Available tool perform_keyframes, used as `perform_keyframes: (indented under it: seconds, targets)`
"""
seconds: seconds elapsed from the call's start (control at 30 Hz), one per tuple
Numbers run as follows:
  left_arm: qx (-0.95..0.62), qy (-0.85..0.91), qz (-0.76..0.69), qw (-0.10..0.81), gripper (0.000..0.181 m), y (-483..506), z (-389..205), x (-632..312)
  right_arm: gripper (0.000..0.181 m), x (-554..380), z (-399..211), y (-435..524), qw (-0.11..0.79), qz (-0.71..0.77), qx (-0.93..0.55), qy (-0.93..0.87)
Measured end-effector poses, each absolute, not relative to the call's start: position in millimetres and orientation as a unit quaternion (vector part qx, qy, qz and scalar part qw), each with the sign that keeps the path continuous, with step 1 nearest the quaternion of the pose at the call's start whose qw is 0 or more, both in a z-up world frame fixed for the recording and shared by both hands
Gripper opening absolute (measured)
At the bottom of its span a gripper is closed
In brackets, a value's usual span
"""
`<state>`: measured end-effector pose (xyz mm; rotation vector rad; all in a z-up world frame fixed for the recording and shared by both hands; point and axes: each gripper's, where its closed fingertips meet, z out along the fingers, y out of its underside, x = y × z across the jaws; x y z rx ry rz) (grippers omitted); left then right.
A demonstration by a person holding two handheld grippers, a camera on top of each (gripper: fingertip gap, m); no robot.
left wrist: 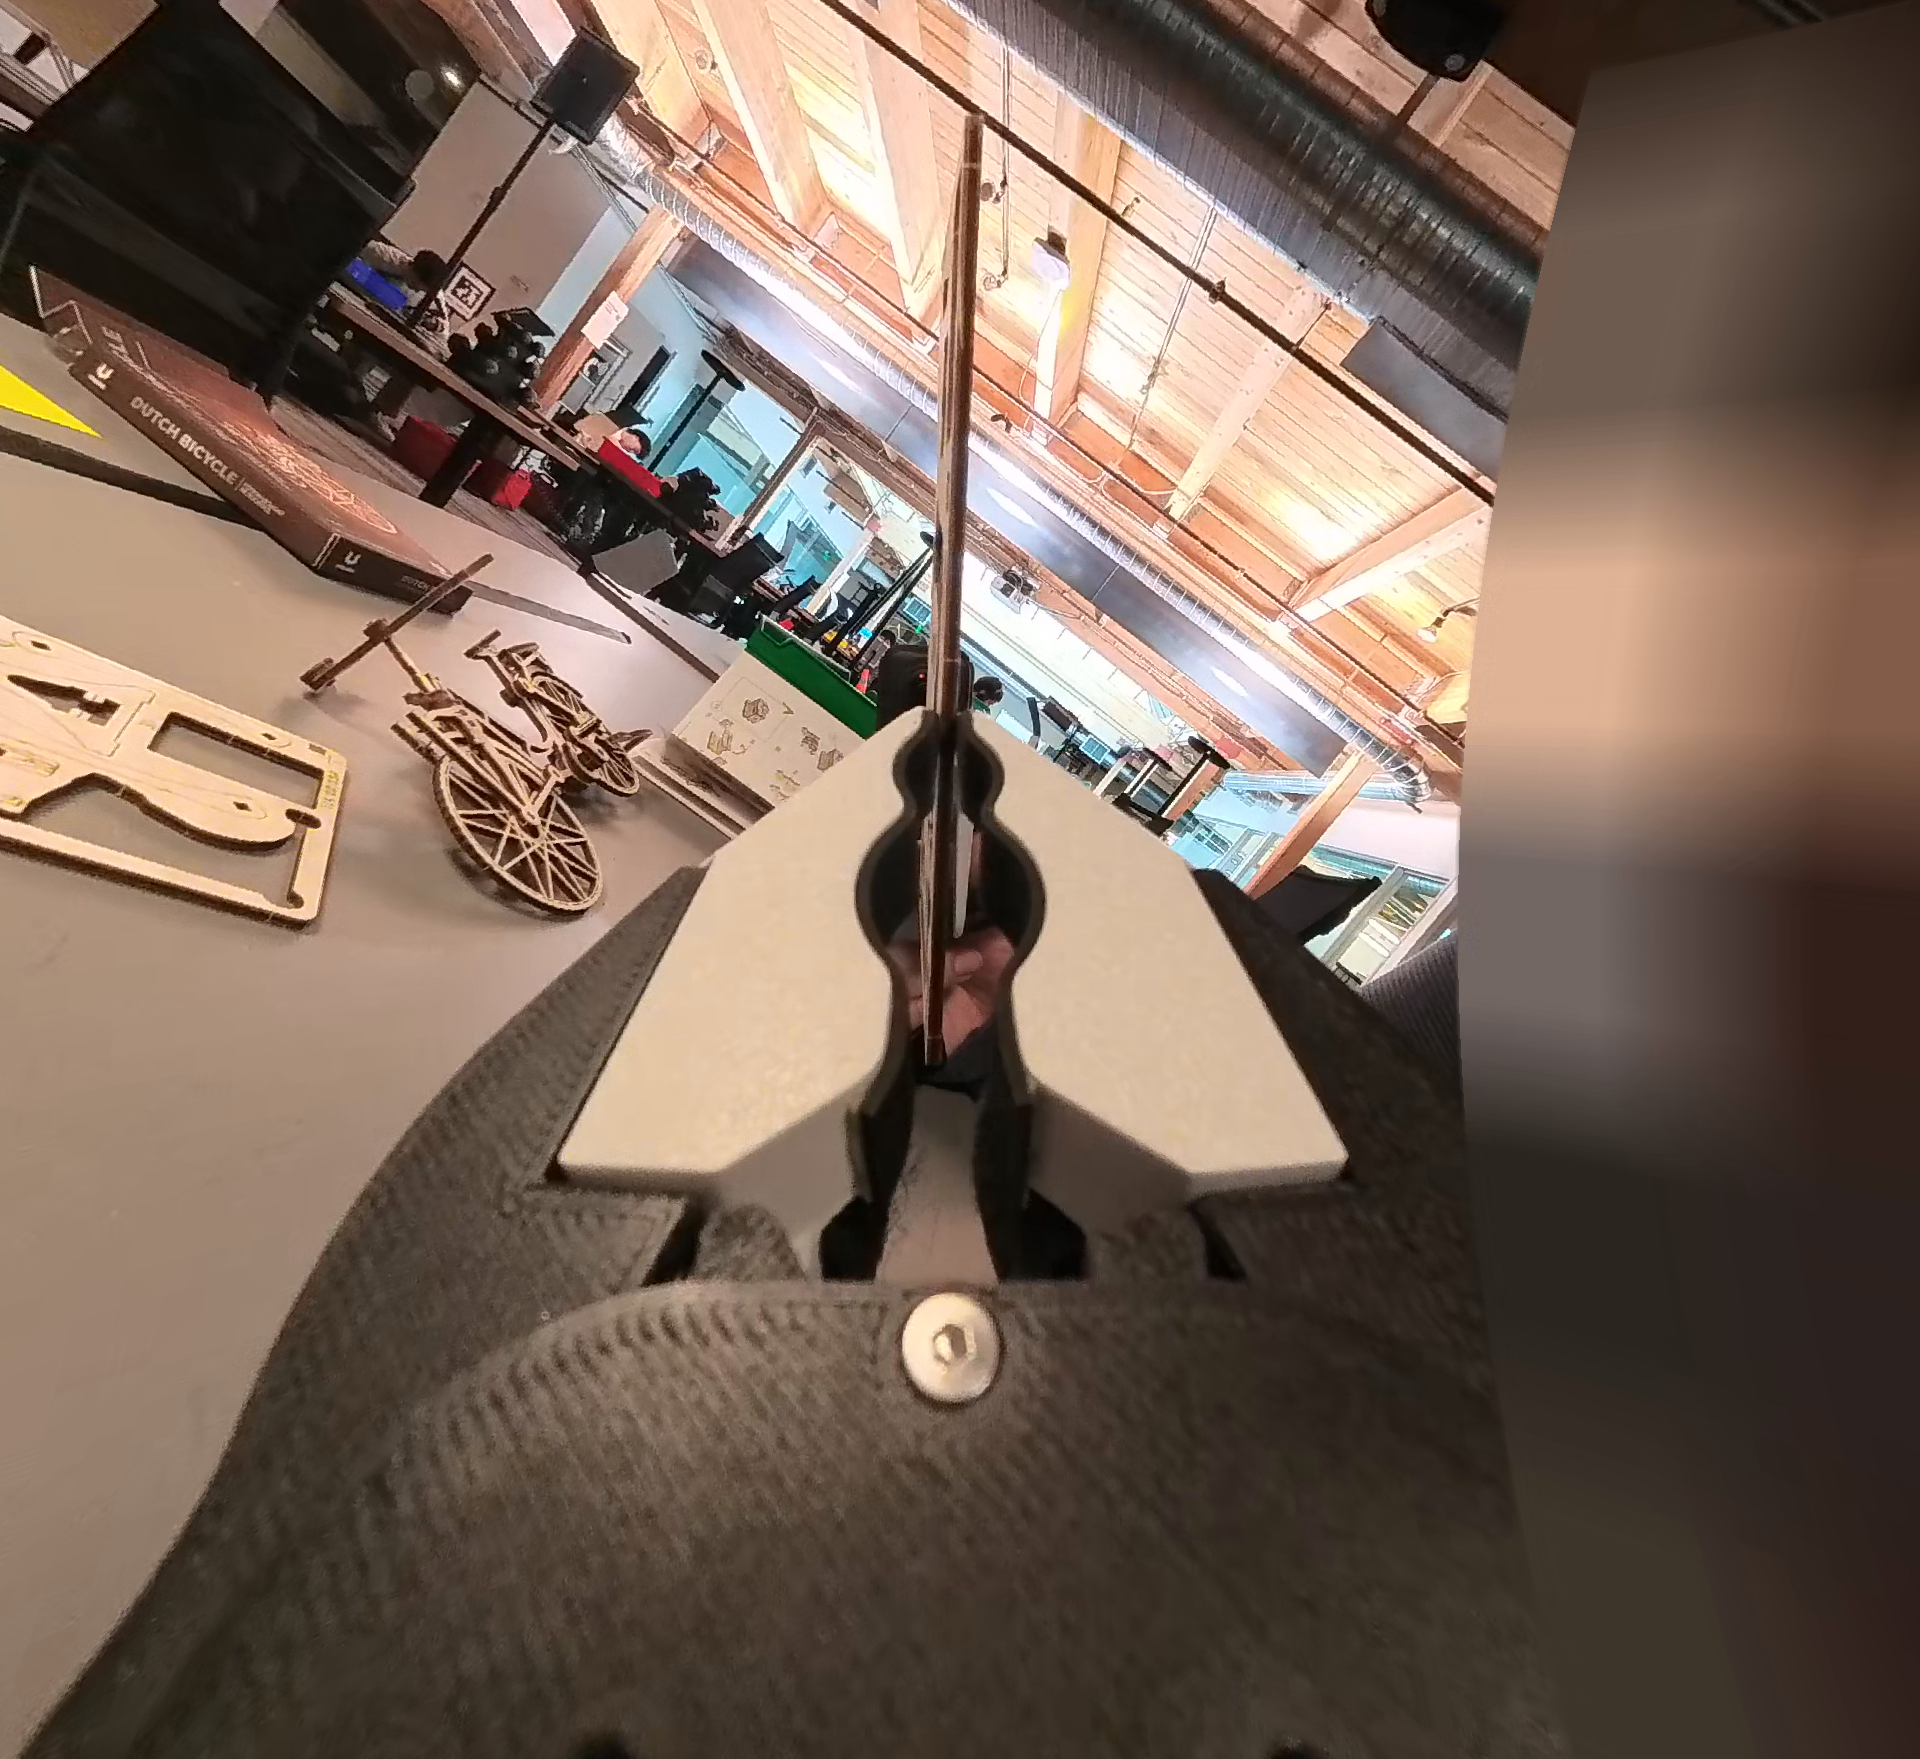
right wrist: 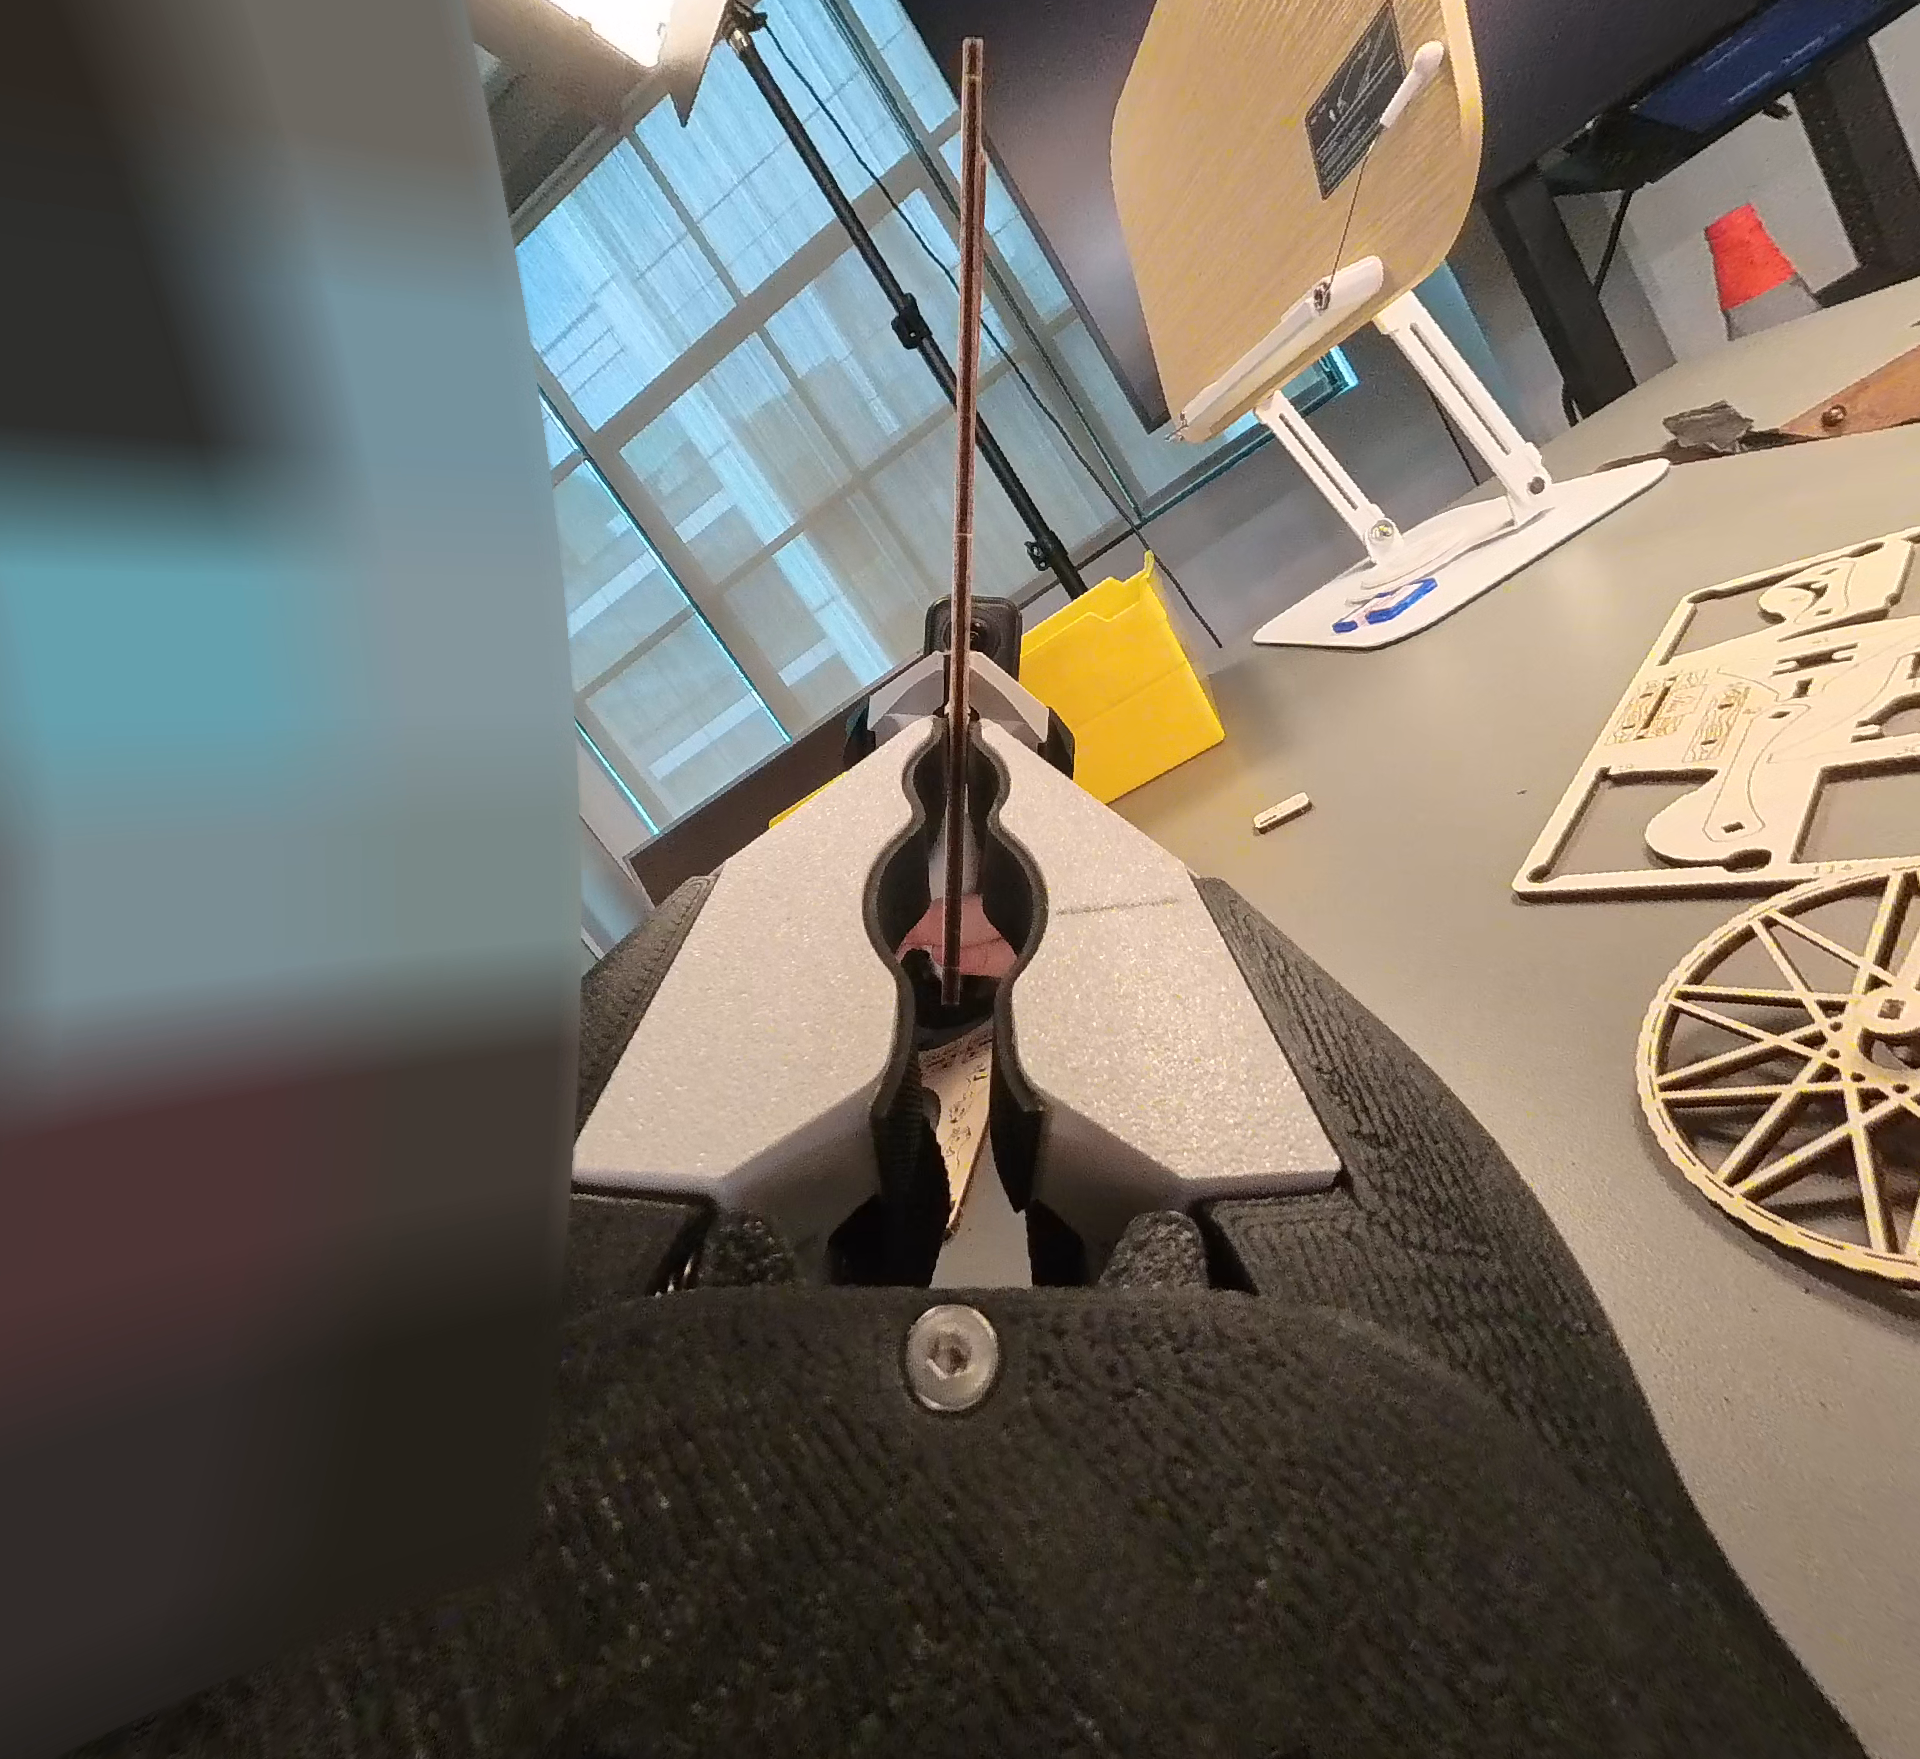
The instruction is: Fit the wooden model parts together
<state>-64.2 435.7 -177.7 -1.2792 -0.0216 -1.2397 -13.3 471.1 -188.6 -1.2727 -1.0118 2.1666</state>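
Note:
My left gripper is shut on a thin wooden sheet, seen edge-on and standing up out of the jaws. My right gripper is shut on a thin wooden sheet too, also edge-on. The left gripper shows just beyond it, facing it along the same sheet. Both are held above the grey table. A partly built wooden bicycle lies on its side on the table at the left. A spoked wooden wheel lies at the right.
A plywood sheet with cut-outs, a loose wooden rod part and the dark kit box lie on the table. A small wooden piece, a yellow bin and a board on a white stand are farther off. The left gripper's tips are roughly 7 centimeters from the right gripper's. My right gripper's tips are some 12 centimeters from the spoked wooden wheel.

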Motion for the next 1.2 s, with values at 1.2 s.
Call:
perform_keyframes:
  seconds: [1.2]
  targets:
    - [-0.630, 0.056, -0.514, 0.580, 0.002, 439.0, -196.8, -30.7, 0.001, -10.5, -183.6, 479.1, 0.210, 0.798, -0.455, -0.334]
